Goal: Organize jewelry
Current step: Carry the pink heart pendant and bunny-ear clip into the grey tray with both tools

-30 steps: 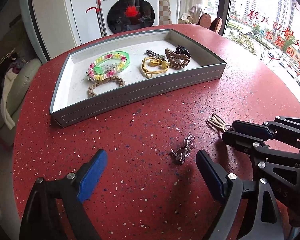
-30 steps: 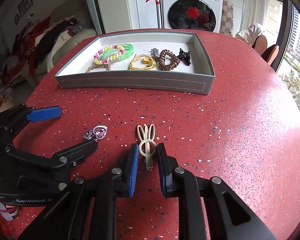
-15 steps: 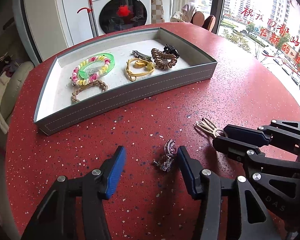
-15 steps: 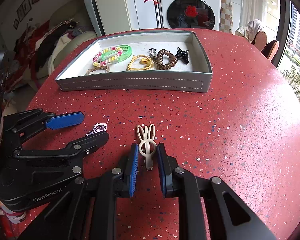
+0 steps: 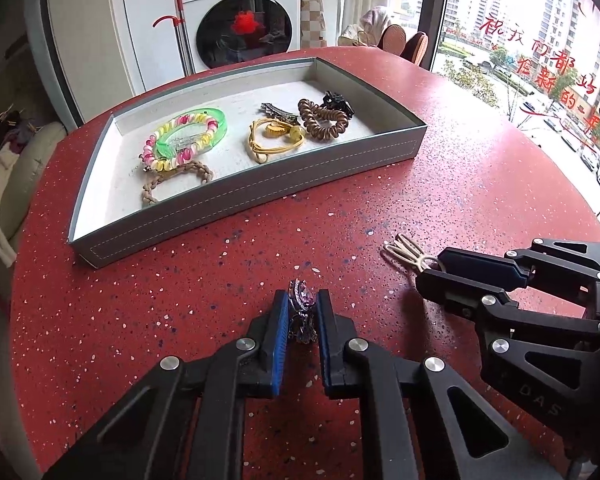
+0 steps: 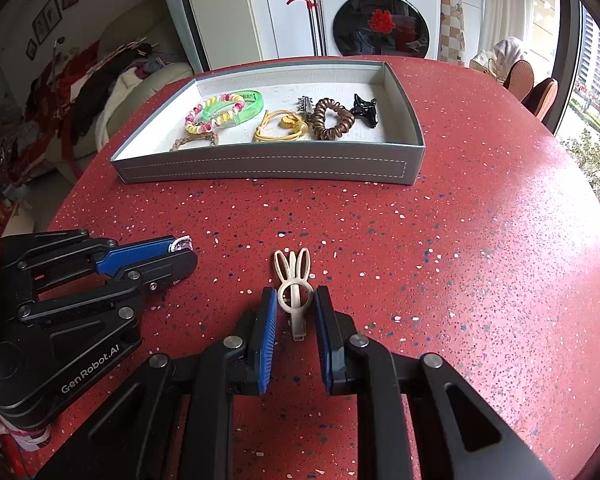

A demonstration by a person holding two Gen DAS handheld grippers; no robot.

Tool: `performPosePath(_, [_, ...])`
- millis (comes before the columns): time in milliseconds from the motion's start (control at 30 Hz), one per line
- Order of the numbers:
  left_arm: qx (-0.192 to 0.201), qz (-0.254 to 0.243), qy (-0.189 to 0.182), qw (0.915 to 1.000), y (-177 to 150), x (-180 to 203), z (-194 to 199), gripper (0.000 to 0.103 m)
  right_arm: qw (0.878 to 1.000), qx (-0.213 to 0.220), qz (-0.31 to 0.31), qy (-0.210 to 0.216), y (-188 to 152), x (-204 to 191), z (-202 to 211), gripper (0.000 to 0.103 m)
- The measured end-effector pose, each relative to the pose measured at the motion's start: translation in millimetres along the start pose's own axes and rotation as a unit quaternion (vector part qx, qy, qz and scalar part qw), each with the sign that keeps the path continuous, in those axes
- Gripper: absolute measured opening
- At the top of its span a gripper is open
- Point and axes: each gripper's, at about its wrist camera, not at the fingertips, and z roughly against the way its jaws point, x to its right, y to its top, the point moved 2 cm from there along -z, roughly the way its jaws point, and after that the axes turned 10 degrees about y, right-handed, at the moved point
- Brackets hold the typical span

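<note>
A silver pendant with a purple stone (image 5: 301, 298) stands on the red table between the blue pads of my left gripper (image 5: 302, 296), whose jaws are closing and press it from both sides. In the right wrist view only its tip (image 6: 181, 243) shows at the left gripper (image 6: 178, 250). A cream rabbit-shaped hair clip (image 6: 294, 276) lies on the table with my right gripper (image 6: 294, 294) shut on its ring. The left wrist view shows that clip (image 5: 404, 250) sticking out of the right gripper (image 5: 430, 268).
A grey tray (image 6: 260, 168) stands further back on the round red table (image 6: 460, 260). It holds a green bangle, a beaded bracelet, a braided one, a yellow tie, a brown coil tie and dark clips. A washing machine and a window lie beyond.
The left jaws have come together from wide open onto the pendant, which now stands on edge between the pads. The right gripper and the clip have stayed as they were.
</note>
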Motion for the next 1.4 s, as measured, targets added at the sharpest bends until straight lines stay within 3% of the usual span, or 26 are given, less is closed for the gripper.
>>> performPosePath(1000, [0.007,0.078,-0.001,0.9970,8.0,-41.5,12.4,0.030,0.999,0.018,-0.034,0.035,22.4,6.4,15.3,0.021])
performPosePath(1400, [0.015,0.102,0.012,0.9946,27.0,-59.5,8.5,0.030,0.998,0.031,-0.046,0.044,43.3,16.7,17.8,0.021])
